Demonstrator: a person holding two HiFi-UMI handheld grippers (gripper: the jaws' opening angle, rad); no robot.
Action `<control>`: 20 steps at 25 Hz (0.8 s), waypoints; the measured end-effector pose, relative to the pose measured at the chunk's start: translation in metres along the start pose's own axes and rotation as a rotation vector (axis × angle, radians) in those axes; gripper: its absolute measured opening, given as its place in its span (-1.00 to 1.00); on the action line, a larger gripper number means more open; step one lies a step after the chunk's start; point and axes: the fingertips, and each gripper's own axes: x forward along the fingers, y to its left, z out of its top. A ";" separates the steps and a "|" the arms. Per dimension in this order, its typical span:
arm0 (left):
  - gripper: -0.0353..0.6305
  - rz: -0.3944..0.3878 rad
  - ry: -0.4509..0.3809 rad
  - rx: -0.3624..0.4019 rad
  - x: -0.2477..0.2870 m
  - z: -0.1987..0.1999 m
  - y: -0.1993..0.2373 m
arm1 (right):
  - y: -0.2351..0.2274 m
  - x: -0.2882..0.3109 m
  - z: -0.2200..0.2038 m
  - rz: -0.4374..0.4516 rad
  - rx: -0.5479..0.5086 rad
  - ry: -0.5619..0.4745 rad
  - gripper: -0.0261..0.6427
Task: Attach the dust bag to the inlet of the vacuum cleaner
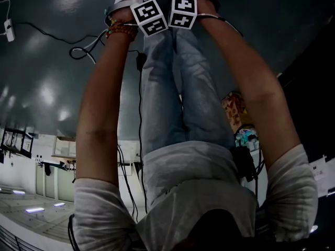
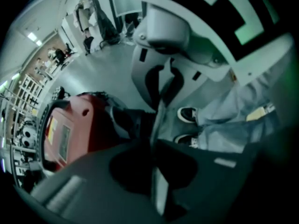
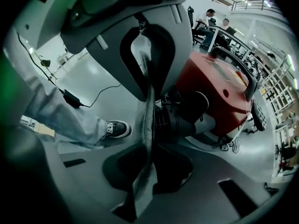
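Bag point(image 3: 148, 97) hangs pinched edge-on between my left gripper point(image 2: 155, 146) and right gripper point(image 3: 149, 148), both clamped on it, stretched just beside the vacuum point(image 3: 219, 87) so, I judge, its opening can meet the inlet point(image 3: 175, 120).

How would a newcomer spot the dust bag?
Find the red vacuum cleaner on the floor, then its black inlet. Beside it is the dust bag: a thin grey fabric sheet, edge-on, pinched in the right gripper, unlike the hard plastic around it.
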 end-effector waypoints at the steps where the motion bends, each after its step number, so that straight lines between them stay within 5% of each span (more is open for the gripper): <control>1: -0.80 -0.002 0.003 0.004 0.001 0.000 0.000 | 0.001 0.000 0.000 0.000 0.002 0.001 -0.82; 8: -0.81 -0.041 0.024 -0.077 0.020 -0.013 -0.008 | -0.010 -0.011 0.014 -0.045 -0.082 -0.036 -0.82; 15: -0.79 -0.020 -0.026 -0.005 0.002 0.004 0.001 | -0.004 -0.003 -0.001 -0.020 -0.010 -0.024 -0.82; 20: -0.80 -0.042 -0.014 -0.055 0.016 -0.006 -0.002 | -0.014 -0.010 0.011 -0.040 -0.053 -0.049 -0.82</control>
